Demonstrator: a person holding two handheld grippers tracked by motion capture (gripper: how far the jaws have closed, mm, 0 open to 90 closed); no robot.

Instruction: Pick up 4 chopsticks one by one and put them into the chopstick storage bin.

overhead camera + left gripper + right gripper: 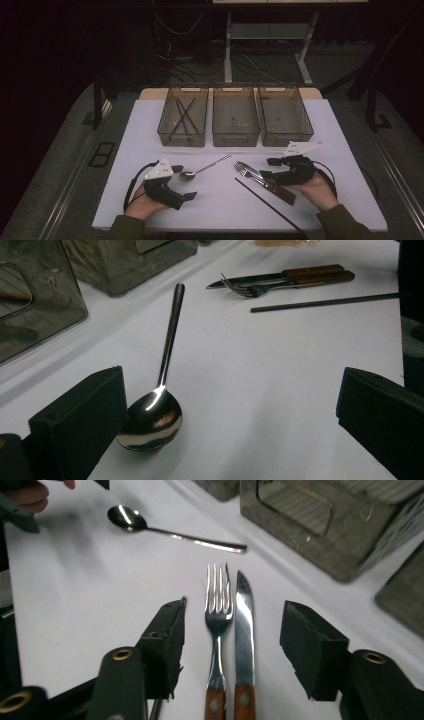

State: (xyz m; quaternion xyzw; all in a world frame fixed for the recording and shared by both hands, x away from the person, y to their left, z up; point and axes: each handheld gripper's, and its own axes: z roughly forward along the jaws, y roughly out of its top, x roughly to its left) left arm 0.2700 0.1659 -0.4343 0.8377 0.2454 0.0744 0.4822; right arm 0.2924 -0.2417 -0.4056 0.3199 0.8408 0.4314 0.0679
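Right gripper (pixel 232 650) straddles fork (pixel 218 615) and knife (pixel 243 625) near table's (pixel 220 210) front edge, jaws unclenched, ready to grab; left gripper (pixel 225 420) unclenched beside spoon (pixel 152 417).

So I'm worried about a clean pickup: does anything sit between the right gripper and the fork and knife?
Nothing visible: the right gripper is open, its jaws straddling the fork and knife, which lie side by side.

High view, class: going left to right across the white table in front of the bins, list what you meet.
Left gripper → spoon → fork → right gripper.
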